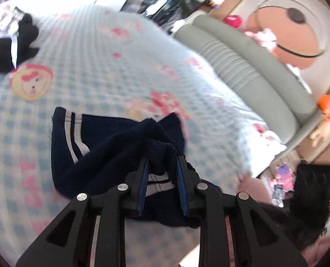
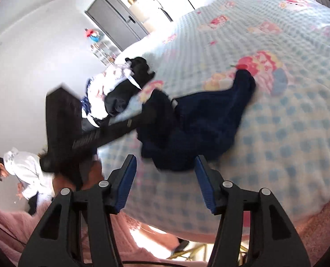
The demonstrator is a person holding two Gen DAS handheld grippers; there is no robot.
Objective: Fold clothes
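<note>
On the bed (image 1: 102, 44), over its blue-checked cover, my left claw (image 1: 162, 162) has pinched a bunched fold of the navy garment (image 1: 111, 146); from the ribbed, gathered edge between the pads I take it for the elastic waistband, though blur keeps me from being sure. Part of the cloth hangs from that grip and the rest drapes down onto the cover, with the white side stripes (image 1: 75, 138) showing at the far left. My right claw (image 2: 165, 173) stands wide with nothing between its pads, just short of the near edge of the same crumpled navy garment (image 2: 200, 124).

I judge the fabric soft and light, a knit that sags and bunches the moment it is lifted, so one grip point lets it collapse into a heap. It will not slip much against the blue pads, and nothing about it is fragile. I would want the empty claw on the waistband's other end or on a hem corner, so the cloth can be stretched flat between two holds.

Farther off, near the bed's edge, a pile of black and white clothes (image 2: 120, 89) lies crumpled.
</note>
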